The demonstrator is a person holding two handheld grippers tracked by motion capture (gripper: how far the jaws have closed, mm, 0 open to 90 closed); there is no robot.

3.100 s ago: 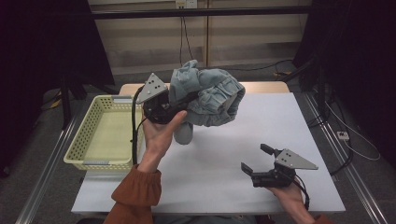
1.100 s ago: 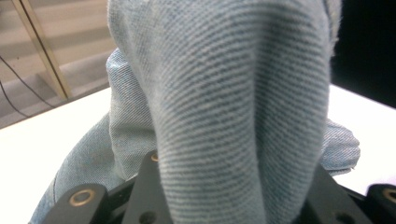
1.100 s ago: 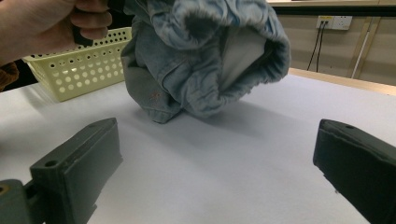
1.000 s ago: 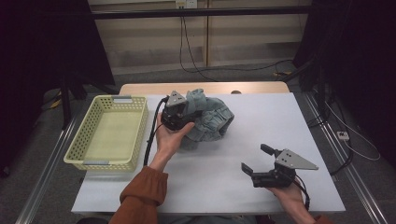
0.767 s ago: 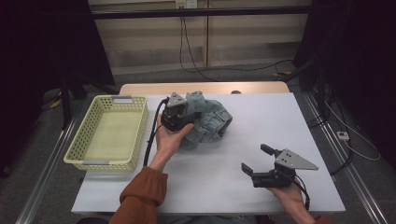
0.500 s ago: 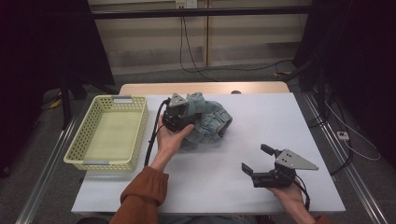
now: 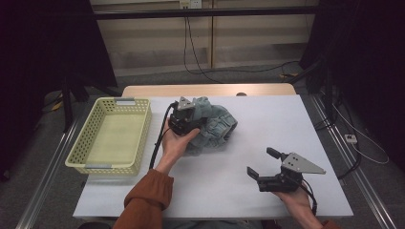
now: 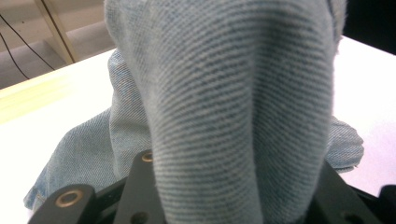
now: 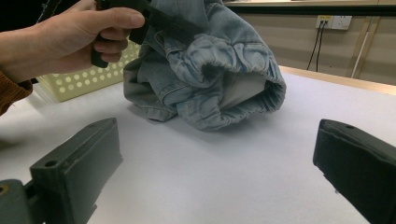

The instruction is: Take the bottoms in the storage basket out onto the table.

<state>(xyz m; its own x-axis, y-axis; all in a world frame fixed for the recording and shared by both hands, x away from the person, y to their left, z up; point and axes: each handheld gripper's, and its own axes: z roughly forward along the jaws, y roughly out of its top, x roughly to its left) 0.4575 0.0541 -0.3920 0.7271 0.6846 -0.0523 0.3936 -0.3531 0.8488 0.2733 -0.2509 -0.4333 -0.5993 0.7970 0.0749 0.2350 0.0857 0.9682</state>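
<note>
White table [image 7: 286, 124]: the denim garment [image 7: 215, 126] lies bunched near its middle, just right of the yellow basket [image 7: 112, 136]; I judge it soft, floppy and fairly heavy, best taken at a thick seam or the elastic hem. My left gripper [image 7: 185, 117] pinches a denim fold [image 8: 243, 116] that hides its jaw tips, so grip depth is unclear. My right gripper [image 7: 267, 164] rests spread and empty, well apart.

bare table [image 7: 286, 124] right of denim bundle [image 7: 215, 126], yellow basket [image 7: 110, 136] blocking its left
</note>
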